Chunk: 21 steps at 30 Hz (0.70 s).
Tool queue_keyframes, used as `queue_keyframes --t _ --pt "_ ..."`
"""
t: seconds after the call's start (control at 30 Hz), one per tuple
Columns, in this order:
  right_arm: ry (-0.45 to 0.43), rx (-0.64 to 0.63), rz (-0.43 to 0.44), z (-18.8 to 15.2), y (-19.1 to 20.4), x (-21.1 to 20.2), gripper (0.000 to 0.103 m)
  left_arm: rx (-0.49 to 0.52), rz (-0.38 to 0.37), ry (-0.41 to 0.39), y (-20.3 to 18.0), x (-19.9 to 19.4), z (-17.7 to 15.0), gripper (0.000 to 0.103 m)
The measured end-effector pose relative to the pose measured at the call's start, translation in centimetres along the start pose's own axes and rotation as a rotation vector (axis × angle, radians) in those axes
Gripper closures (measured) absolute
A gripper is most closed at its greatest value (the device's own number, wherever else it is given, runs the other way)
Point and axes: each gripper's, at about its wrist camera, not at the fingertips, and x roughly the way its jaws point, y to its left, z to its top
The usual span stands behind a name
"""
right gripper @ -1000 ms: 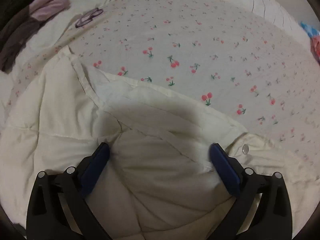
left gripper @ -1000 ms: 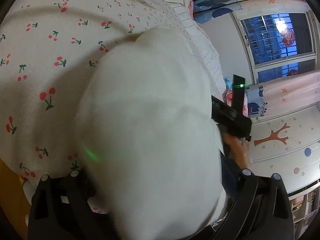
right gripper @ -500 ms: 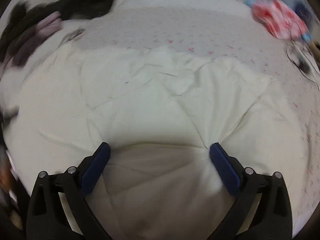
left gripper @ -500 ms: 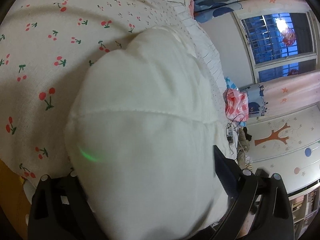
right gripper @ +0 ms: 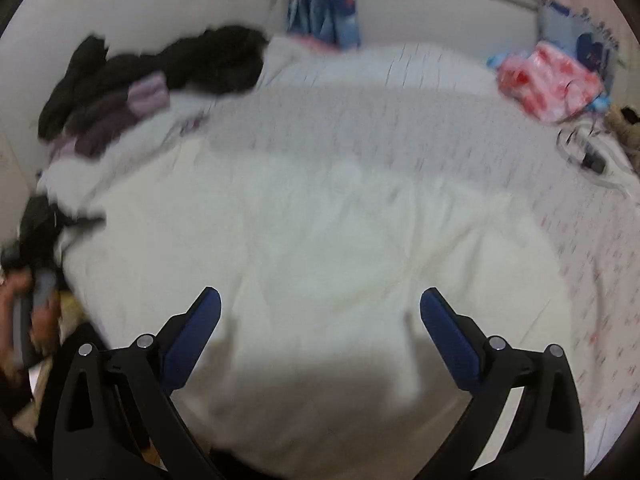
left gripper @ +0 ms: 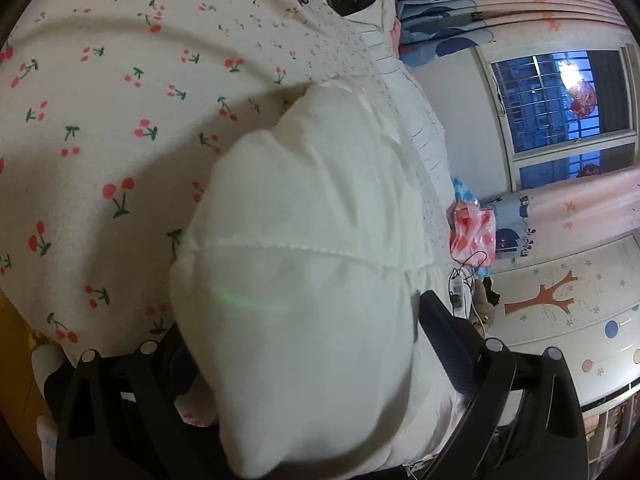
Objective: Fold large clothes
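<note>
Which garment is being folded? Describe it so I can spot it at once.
Look at the bed with the cherry-print sheet. The white padded coat lies spread across its near side, below the right gripper. It is plain, puffy and stitched in panels, unlike the dark clothes pile by the wall.

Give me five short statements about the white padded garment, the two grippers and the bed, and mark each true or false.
1. The white padded garment lies spread on the bed. True.
2. The right gripper is shut on it. False: its jaws stand wide apart, above the fabric.
3. The bedsheet carries a cherry print. True.
4. The left gripper has nothing between its jaws. False: a bulge of the garment fills them.
5. Dark clothes are piled at the bed's far side. True.
</note>
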Motion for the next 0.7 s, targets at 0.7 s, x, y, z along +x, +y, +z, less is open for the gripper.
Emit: queue_keyframes --t 0.7 --pt "0.22 -0.047 -0.026 3.6 -0.9 10.0 0.006 0.009 0.015 -0.026 -1.0 1.2 0.3 0.011"
